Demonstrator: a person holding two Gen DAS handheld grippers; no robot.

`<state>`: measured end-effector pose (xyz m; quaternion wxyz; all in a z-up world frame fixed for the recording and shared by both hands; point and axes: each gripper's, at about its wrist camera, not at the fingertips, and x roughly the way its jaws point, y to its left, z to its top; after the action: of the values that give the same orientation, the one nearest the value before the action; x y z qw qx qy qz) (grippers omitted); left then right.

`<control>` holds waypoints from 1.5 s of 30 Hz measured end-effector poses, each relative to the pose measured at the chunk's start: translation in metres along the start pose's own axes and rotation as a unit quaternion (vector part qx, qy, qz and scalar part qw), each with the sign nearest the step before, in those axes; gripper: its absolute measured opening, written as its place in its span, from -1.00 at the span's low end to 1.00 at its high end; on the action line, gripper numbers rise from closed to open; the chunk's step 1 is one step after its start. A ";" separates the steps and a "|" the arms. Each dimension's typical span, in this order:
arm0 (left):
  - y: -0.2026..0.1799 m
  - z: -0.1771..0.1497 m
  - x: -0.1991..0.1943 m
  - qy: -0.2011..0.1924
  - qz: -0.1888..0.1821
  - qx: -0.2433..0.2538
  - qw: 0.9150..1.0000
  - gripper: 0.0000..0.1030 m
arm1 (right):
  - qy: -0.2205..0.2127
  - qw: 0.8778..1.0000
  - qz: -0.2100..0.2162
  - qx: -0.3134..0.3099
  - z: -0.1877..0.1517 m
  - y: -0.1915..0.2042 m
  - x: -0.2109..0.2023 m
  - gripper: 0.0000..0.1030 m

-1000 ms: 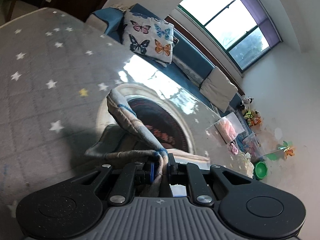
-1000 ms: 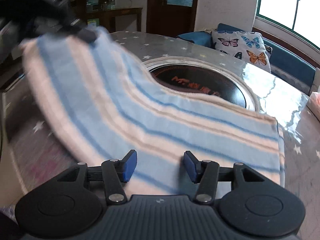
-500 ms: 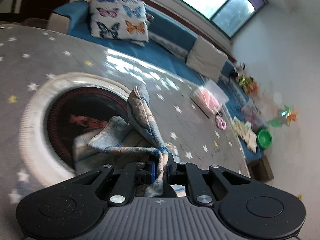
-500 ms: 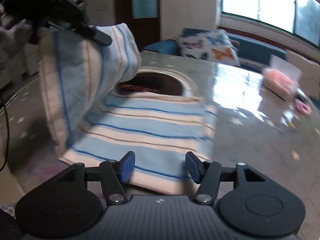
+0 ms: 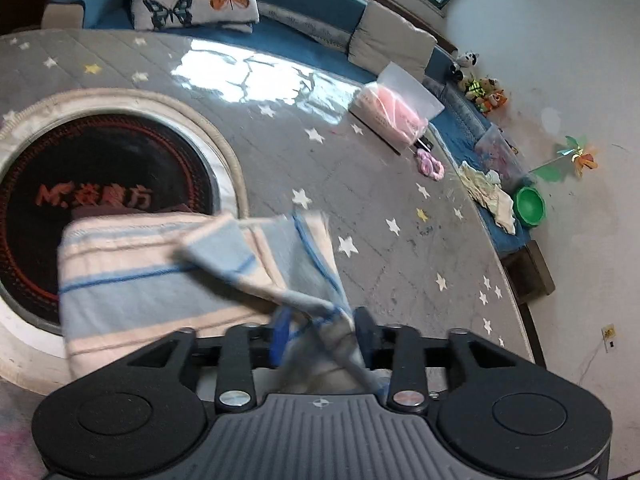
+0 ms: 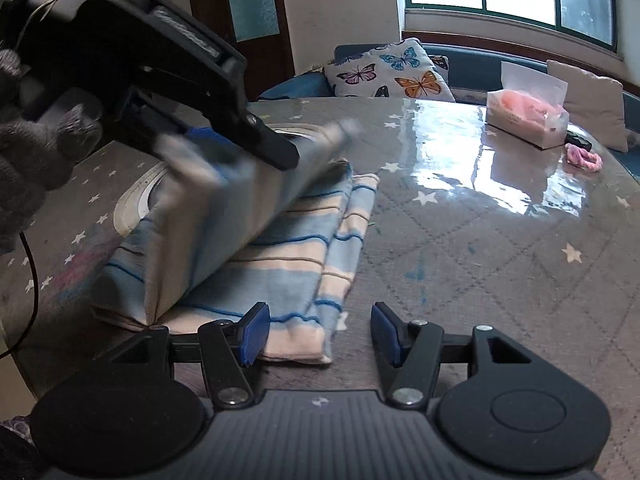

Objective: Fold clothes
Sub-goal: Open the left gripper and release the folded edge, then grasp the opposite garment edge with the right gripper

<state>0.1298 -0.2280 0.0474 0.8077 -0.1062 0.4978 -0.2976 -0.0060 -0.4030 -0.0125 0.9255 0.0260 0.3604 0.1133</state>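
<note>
A blue and cream striped cloth (image 6: 280,248) lies on the round table, partly folded over itself. In the left wrist view the cloth (image 5: 132,276) covers part of the dark round centre plate (image 5: 100,176). My left gripper (image 5: 322,334) has its jaws parted, with the cloth's blurred corner hanging loose between them. In the right wrist view the left gripper (image 6: 224,136) hovers over the cloth with a flap draped below it. My right gripper (image 6: 318,334) is open and empty, just above the cloth's near corner.
The table has a grey star-patterned cover (image 6: 500,240). A clear box with pink contents (image 6: 528,116) and a pink scrunchie (image 6: 584,158) sit at the far right. A butterfly cushion (image 6: 392,72) lies on the blue sofa behind. A green bowl (image 5: 530,206) sits beyond the table edge.
My left gripper has carried the cloth's corner across and down over the rest, and its jaws have parted. The right gripper stayed open and drew back toward the near corner.
</note>
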 end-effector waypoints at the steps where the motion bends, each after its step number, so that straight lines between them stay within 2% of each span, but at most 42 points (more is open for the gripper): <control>1: 0.002 0.000 -0.005 -0.004 -0.001 0.002 1.000 -0.14 | 0.001 1.000 0.001 0.003 0.000 -0.003 -0.002 0.12; 4: 0.013 -0.001 -0.019 -0.013 0.002 0.003 1.000 -0.13 | 0.006 1.000 0.004 0.013 -0.001 -0.012 -0.008 0.12; 7: 0.032 -0.010 -0.034 -0.019 0.025 0.011 0.999 -0.12 | 0.010 1.000 0.009 0.025 0.000 -0.022 -0.017 0.12; 12: 0.062 -0.041 -0.053 -0.008 0.078 0.039 0.996 -0.11 | 0.004 0.999 0.024 0.047 0.004 -0.036 -0.034 0.12; 16: 0.067 -0.068 -0.065 -0.006 0.084 0.075 0.994 -0.09 | -0.012 0.995 0.040 0.087 0.011 -0.051 -0.044 0.09; 18: 0.061 -0.080 -0.070 -0.008 0.079 0.111 0.991 -0.03 | -0.009 0.993 0.051 0.103 0.012 -0.053 -0.041 -0.08; 20: 0.049 -0.093 -0.069 -0.008 0.084 0.160 0.984 -0.01 | -0.002 0.992 0.061 0.107 0.012 -0.049 -0.035 -0.17; 22: 0.037 -0.106 -0.067 -0.011 0.098 0.215 0.972 -0.01 | 0.001 0.992 0.071 0.105 0.012 -0.044 -0.031 -0.22; 25: 0.021 -0.124 -0.070 -0.019 0.095 0.283 0.954 0.05 | 0.006 0.992 0.080 0.102 0.014 -0.038 -0.026 -0.30; 27: 0.018 -0.129 -0.069 -0.019 0.089 0.303 0.949 0.05 | 0.012 0.991 0.082 0.106 0.014 -0.037 -0.024 -0.33; 29: 0.017 -0.132 -0.066 -0.019 0.097 0.314 0.944 0.05 | 0.019 0.990 0.083 0.110 0.013 -0.036 -0.021 -0.38; 32: 0.015 -0.139 -0.060 -0.023 0.114 0.341 0.933 0.04 | 0.026 0.987 0.094 0.127 0.011 -0.038 -0.017 -0.50; 36: 0.014 -0.146 -0.055 -0.026 0.127 0.368 0.921 0.01 | 0.032 0.984 0.097 0.146 0.009 -0.040 -0.016 -0.75; 39: 0.015 -0.149 -0.052 -0.034 0.140 0.382 0.913 -0.24 | 0.029 0.984 0.098 0.145 0.012 -0.038 -0.018 -0.82; 43: 0.017 -0.149 -0.052 -0.045 0.149 0.382 0.911 -0.72 | 0.020 0.986 0.102 0.133 0.023 -0.034 -0.023 -0.86; 45: 0.017 -0.146 -0.057 -0.058 0.153 0.377 0.911 -0.81 | 0.013 0.986 0.104 0.127 0.029 -0.032 -0.026 -0.86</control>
<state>-0.0096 -0.1628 0.0118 0.8508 0.2668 0.3107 -0.3292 0.0012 -0.4387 0.0217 0.8930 0.1793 0.3793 0.1627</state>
